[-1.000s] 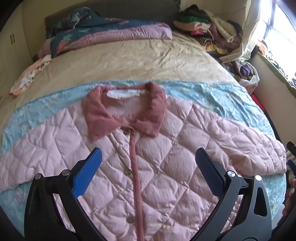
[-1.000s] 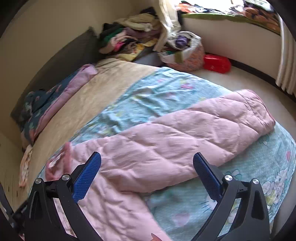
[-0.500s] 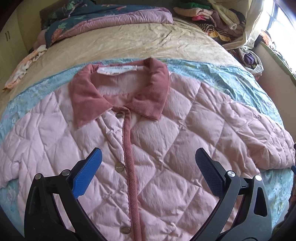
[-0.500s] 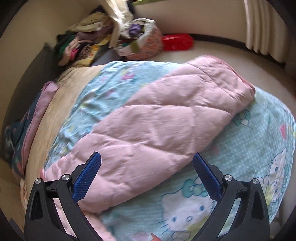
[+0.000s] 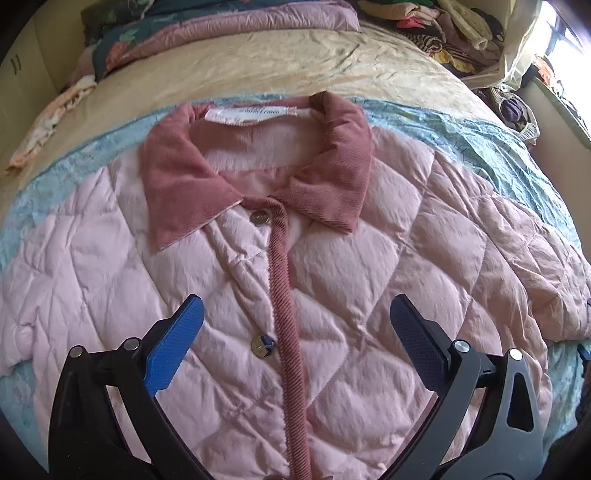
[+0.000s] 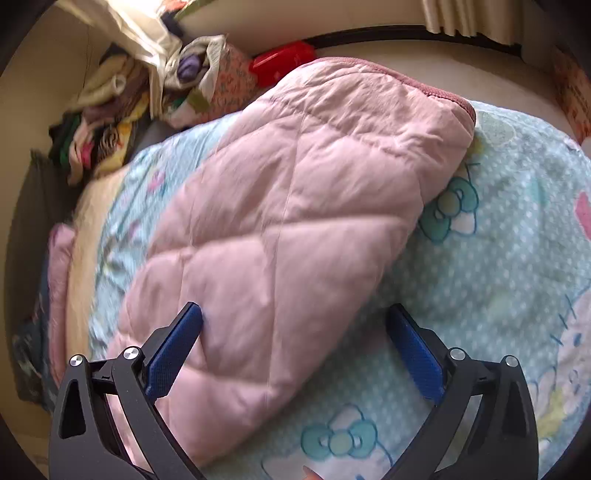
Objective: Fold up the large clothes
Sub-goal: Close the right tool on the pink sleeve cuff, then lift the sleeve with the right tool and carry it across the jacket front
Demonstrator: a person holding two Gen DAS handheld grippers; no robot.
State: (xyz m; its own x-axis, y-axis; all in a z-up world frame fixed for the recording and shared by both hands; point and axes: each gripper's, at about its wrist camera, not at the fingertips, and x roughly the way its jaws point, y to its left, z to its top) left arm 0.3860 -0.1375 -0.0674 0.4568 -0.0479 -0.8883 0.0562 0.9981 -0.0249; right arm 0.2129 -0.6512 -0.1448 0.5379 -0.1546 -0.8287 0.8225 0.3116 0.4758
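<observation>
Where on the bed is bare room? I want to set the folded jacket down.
Free: the beige sheet between the pink jacket collar and the folded quilts; the blue cartoon sheet beside the sleeve. Crowded: the clothes pile at the head corner.

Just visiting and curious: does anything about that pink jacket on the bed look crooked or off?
Slightly. The pink quilted jacket lies flat and buttoned, but its collar sits uneven, the camera-left point lying longer than the other. The sleeve lies spread out, unfolded. No damage shows.
</observation>
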